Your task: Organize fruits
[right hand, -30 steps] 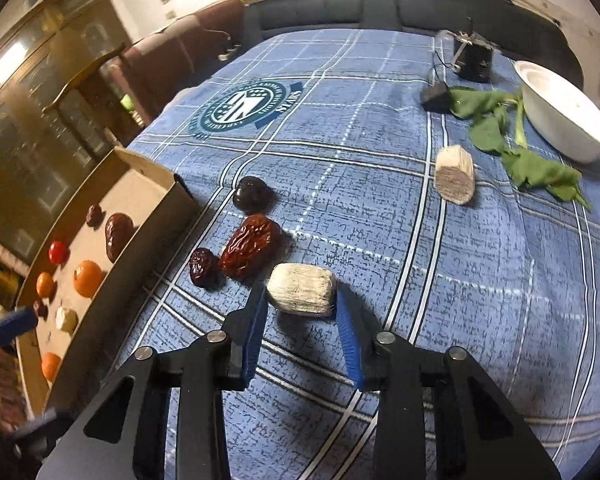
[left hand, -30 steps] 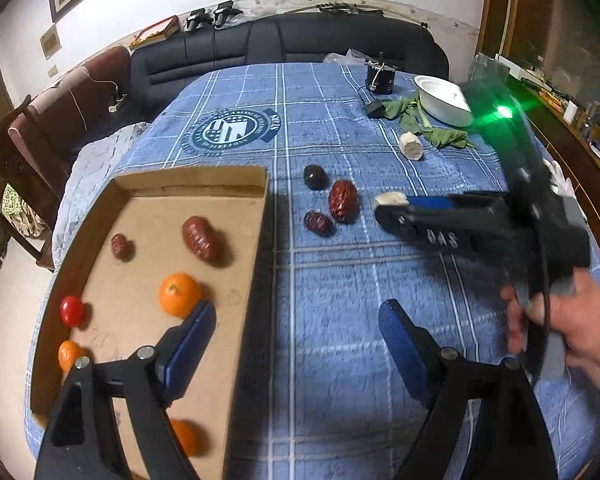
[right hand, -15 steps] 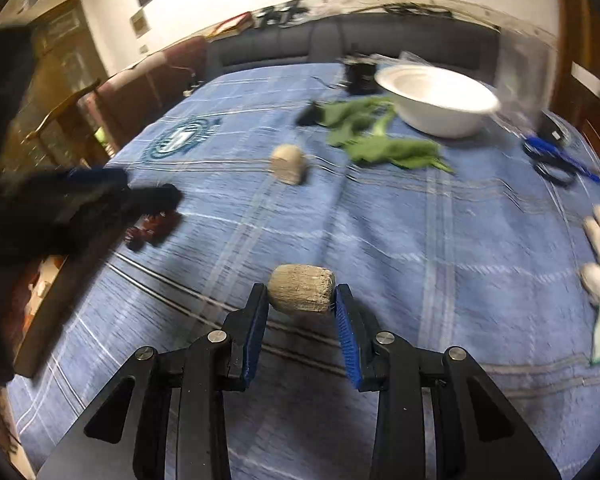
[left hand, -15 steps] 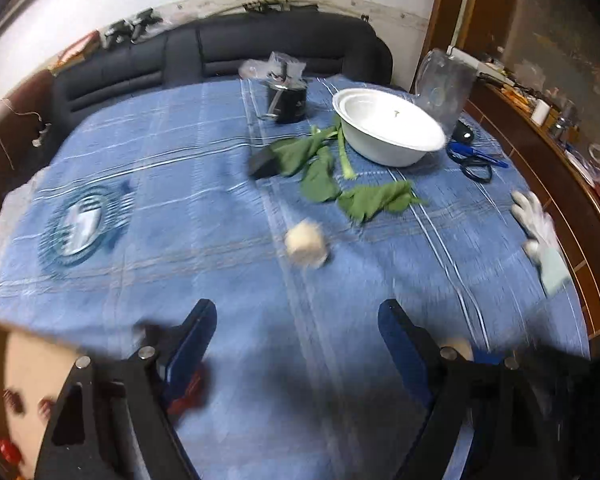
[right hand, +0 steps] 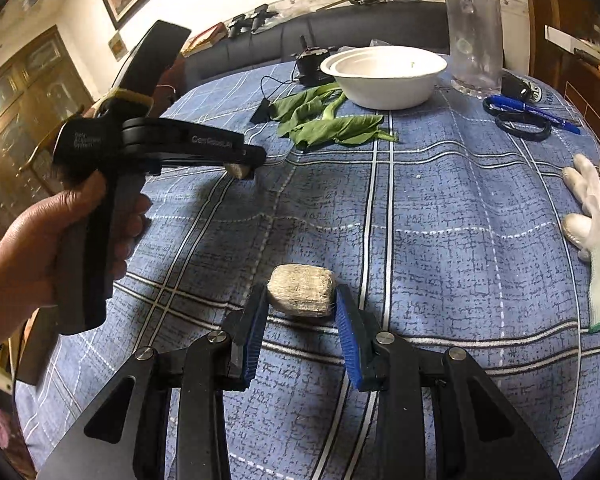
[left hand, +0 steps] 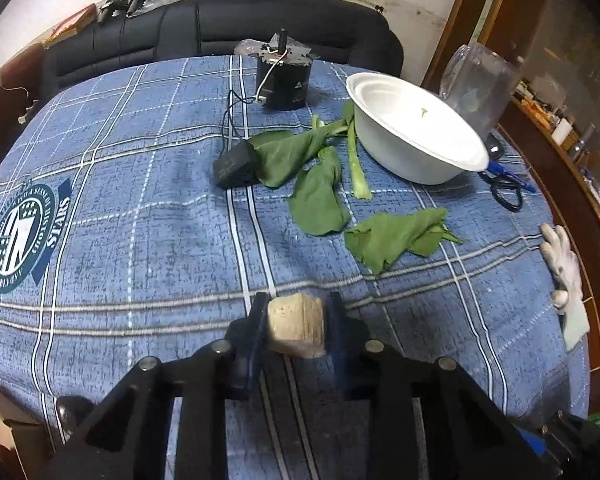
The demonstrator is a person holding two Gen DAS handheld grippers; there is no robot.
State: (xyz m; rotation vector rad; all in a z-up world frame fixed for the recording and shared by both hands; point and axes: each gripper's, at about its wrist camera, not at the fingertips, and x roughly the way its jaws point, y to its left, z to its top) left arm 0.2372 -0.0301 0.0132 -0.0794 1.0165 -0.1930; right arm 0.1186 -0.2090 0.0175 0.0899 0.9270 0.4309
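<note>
My left gripper (left hand: 296,308) points down at the blue checked tablecloth (left hand: 140,240), and its jaws are closing on a pale beige cut chunk (left hand: 296,332) that both pads touch. In the right wrist view that same left gripper (right hand: 242,168) is held by a hand (right hand: 32,236) at the left, with the chunk (right hand: 236,170) at its tip. My right gripper (right hand: 302,294) is shut on a second pale, fibrous chunk (right hand: 302,286), held just above the cloth. No fruit tray shows in either view.
A white bowl (left hand: 416,132), green leaves (left hand: 320,196), a black adapter (left hand: 236,166) and a black motor unit (left hand: 284,80) lie beyond. Scissors (right hand: 520,120), a glass jar (right hand: 476,44) and a white glove (right hand: 596,216) sit to the right. A dark sofa (left hand: 220,28) backs the table.
The left gripper swung away from the cardboard tray, came over to the loose chunk and closed on it. The right gripper carried its chunk to the right, away from the dates.
</note>
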